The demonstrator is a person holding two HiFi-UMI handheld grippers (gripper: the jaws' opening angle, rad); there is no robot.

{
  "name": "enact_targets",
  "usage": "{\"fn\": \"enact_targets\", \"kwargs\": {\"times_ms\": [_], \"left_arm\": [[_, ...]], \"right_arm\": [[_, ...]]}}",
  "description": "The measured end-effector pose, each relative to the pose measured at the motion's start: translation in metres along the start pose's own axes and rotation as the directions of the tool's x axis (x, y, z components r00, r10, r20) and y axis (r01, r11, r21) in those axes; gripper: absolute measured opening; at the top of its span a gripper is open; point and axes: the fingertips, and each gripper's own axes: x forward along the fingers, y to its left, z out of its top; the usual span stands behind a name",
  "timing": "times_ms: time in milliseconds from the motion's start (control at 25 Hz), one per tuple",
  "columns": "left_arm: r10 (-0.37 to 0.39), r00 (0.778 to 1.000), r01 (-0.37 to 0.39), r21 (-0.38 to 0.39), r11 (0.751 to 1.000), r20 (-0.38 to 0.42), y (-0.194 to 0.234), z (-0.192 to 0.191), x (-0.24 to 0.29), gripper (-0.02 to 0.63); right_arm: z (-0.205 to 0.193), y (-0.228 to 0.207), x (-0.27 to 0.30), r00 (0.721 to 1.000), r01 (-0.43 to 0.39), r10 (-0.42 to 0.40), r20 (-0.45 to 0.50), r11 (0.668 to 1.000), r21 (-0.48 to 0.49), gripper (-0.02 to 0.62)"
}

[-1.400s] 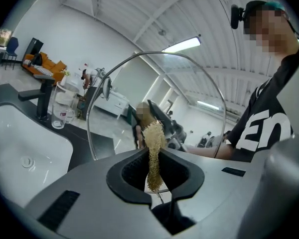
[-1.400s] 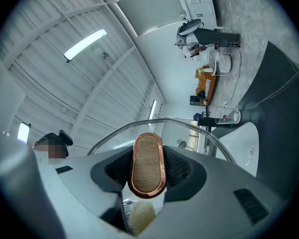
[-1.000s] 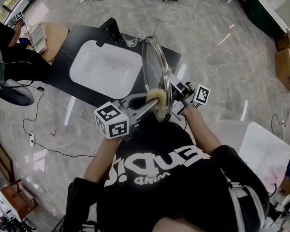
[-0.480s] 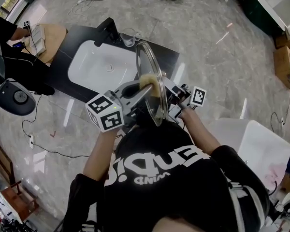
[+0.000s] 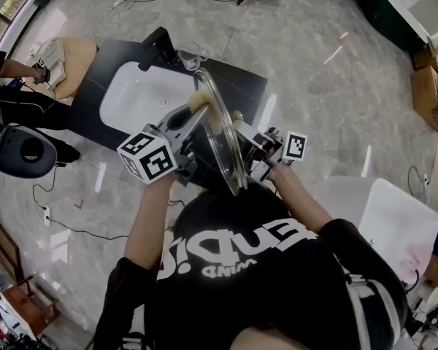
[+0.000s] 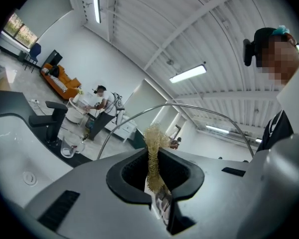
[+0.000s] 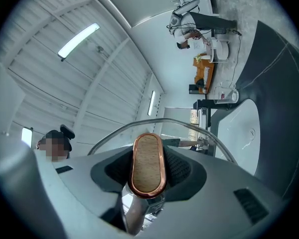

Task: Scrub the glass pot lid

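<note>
Scrubber (image 6: 152, 142) clamped in left gripper (image 5: 192, 114) touches glass pot lid (image 5: 224, 143); right gripper (image 5: 239, 125) clamps lid handle (image 7: 148, 164).

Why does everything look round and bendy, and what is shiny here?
Head view: the wide lens bows the floor, and the glass pot lid glints along its rim. Left gripper view: dark round edges, curved ceiling beams, a bright ceiling lamp, the scourer sharp. Right gripper view: same curving; the lid handle shines.
</note>
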Motion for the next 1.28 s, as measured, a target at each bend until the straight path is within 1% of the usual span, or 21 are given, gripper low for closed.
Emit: {"fn": "enact_targets", "kwargs": {"times_ms": [120,280,440,560,760,880,1080,1280], "left_arm": [[0.037,0.999,-0.036,-0.009,0.999,0.001,0.016,-0.001,-0.001,0.049],[0.085,0.996,-0.085,-0.018,0.996,-0.017,0.035,-0.012,-0.004,0.049],[0.107,0.993,-0.109,-0.031,0.994,-0.057,0.048,-0.032,-0.006,0.049],[0.115,0.988,-0.119,-0.037,0.992,-0.107,0.055,-0.053,-0.007,0.049],[0.083,0.981,-0.093,-0.049,0.994,-0.174,0.045,-0.082,-0.012,0.049],[0.062,0.979,-0.074,-0.056,0.996,-0.192,0.036,-0.093,-0.013,0.049],[0.028,0.982,-0.043,-0.074,0.996,-0.189,0.020,-0.095,-0.015,0.049],[-0.014,0.976,0.003,-0.052,0.999,-0.215,0.000,-0.096,-0.016,0.049]], "right_arm": [[-0.003,0.003,0.002,1.000,-0.012,0.012,-0.009,1.000,0.005,0.169],[-0.007,0.008,0.005,0.999,-0.027,0.027,-0.022,1.000,0.007,0.170],[-0.005,0.013,0.008,0.999,-0.044,0.044,-0.022,0.999,0.003,0.170],[-0.002,0.014,0.009,0.999,-0.045,0.045,-0.015,0.999,0.000,0.170],[0.004,0.016,0.011,0.999,-0.050,0.050,-0.006,0.999,-0.010,0.170],[0.008,0.016,0.012,0.999,-0.052,0.052,-0.002,0.999,-0.016,0.170],[0.013,0.013,0.012,0.999,-0.038,0.039,0.006,0.999,-0.020,0.170],[0.012,0.012,0.010,0.999,-0.032,0.032,0.010,0.999,-0.019,0.170]]}}
